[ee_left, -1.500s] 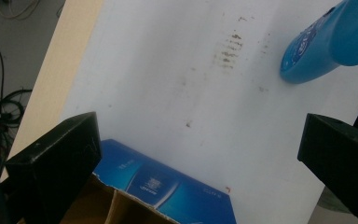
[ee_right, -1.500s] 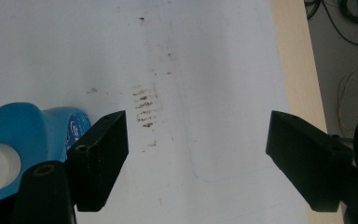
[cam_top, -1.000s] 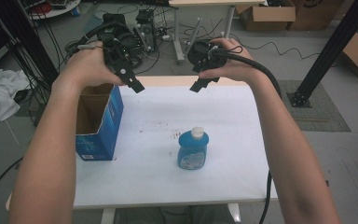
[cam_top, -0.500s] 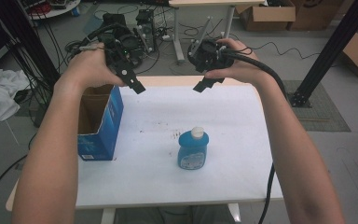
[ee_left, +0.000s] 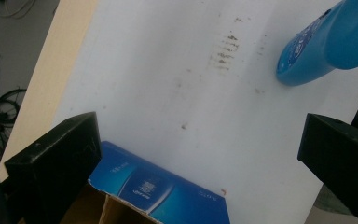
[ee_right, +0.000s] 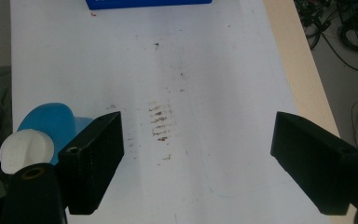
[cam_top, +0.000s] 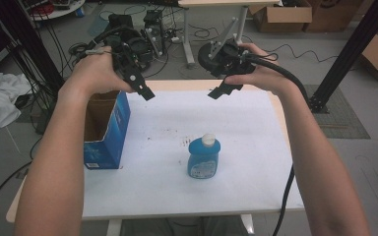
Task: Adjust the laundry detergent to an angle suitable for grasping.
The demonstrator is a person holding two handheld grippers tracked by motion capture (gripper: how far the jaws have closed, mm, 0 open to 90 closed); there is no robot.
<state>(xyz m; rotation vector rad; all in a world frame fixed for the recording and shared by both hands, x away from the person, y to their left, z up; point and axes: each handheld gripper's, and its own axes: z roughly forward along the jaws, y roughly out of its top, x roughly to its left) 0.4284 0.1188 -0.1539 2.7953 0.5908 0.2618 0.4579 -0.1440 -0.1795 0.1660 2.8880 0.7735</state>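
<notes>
Bottle stands upright near the table's middle, white cap up, untouched. Open box at the left edge. Farther off, my left gripper and right gripper hang above the far edge, jaws of each spread wide, holding nothing.

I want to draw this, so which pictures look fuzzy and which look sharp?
High view: fairly sharp, evenly lit, blue bottle and open box clear. Left gripper view: soft, the bottle looks smeary and the near black tongs blurry. Right gripper view: table stains crisp, white cap glary and soft.
</notes>
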